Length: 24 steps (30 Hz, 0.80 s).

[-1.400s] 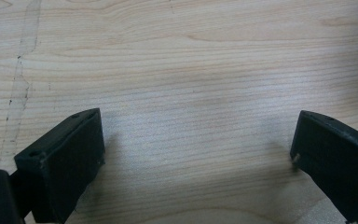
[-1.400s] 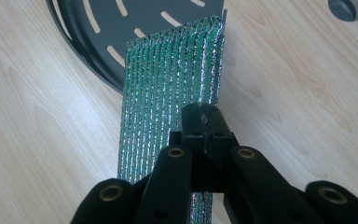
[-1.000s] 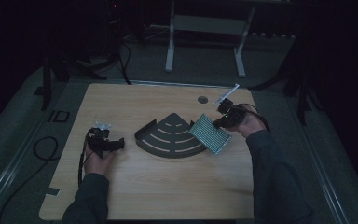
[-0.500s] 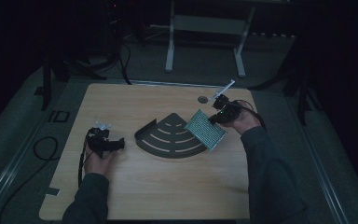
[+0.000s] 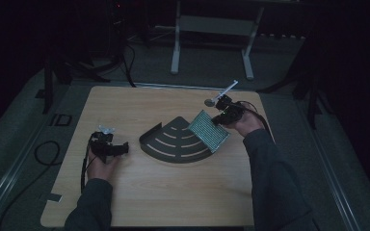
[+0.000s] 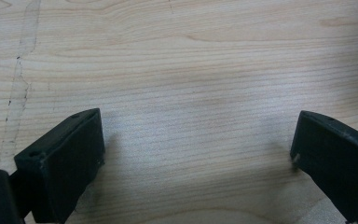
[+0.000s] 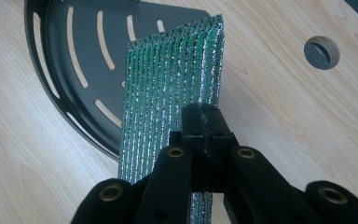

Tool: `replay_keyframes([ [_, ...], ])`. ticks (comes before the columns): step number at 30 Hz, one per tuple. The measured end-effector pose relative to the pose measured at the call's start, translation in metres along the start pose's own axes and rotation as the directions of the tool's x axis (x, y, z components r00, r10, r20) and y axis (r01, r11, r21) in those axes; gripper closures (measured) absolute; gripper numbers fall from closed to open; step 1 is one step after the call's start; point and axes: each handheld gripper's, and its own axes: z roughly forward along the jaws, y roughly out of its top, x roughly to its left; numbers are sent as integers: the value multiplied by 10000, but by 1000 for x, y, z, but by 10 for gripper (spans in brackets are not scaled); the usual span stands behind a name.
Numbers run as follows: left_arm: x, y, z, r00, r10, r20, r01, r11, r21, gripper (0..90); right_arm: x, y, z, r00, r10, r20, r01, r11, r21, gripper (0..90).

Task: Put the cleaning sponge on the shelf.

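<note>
Right gripper (image 5: 224,114) pinches a green ribbed shiny pad (image 5: 209,130), jaws pressed together on its edge; in the right gripper view the jaws (image 7: 204,125) clamp the pad (image 7: 168,107) near its lower right corner. Pad is lifted and tilted, its lower part hanging over the 3 o'clock side of a black quarter-round slotted tray (image 5: 176,140); whether pad touches tray, cannot tell. In the right gripper view the tray (image 7: 51,51) lies at 10 o'clock from the jaws, flat on the wooden table (image 7: 284,107), and a round hole (image 7: 321,52) in the tabletop sits at 2 o'clock. Right hand (image 5: 241,122) wraps the gripper body at 3 o'clock of the tray, forearm in a dark sleeve (image 5: 270,178) running down toward 6 o'clock. A light stick-shaped part (image 5: 224,92) juts from the gripper toward 1 o'clock.

Left gripper (image 5: 118,149) rests low on the table (image 5: 173,192) at 9 o'clock of the tray, well apart from it, pointing toward 3 o'clock. Jaws spread wide, nothing between them; the left gripper view shows both black jaws with bare wood grain (image 6: 191,93) between. Left hand (image 5: 101,161) grips the body from 6 o'clock, wrist about level, dark sleeve (image 5: 91,207) going down to the frame bottom. Cable (image 5: 83,168) trails beside the left hand. Room around the table is dark; a pale metal stand (image 5: 212,33) sits past the table at 12 o'clock.
</note>
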Motion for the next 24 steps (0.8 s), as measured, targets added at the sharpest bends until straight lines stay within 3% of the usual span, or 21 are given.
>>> replay_keyframes([
  [24,0,0,0,10000,8,3,-8,10000,-8,30,4,15,19,9999,139,55,-139,9998,-130,898],
])
